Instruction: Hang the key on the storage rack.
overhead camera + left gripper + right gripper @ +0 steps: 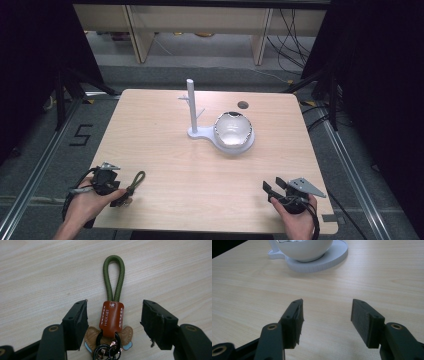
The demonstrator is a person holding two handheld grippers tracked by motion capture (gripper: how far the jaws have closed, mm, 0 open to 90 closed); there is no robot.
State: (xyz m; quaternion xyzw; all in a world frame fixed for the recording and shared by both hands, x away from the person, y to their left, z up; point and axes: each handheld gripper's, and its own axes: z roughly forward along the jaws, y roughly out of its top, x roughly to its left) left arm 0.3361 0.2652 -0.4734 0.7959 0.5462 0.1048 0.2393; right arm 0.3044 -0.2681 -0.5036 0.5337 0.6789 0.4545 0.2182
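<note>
A keychain (111, 317) lies flat on the wooden table: an olive-green cord loop (114, 277), an orange-brown leather tab, dark metal rings and a tan charm. My left gripper (113, 315) is open, its jaws on either side of the leather tab without touching it. From above, the keychain (135, 181) lies at the table's front left, just right of the left gripper (118, 196). At the front right, my right gripper (270, 191) stands open over bare wood (325, 312). A white stand with an upright post (191, 106) and pegs carries a white bowl (232, 127) on its round base.
The bowl (303, 248) on its round base (332, 257) sits ahead of the right gripper. A small dark hole (243, 104) marks the table near its far edge. Shelving and cables stand on the floor beyond the table.
</note>
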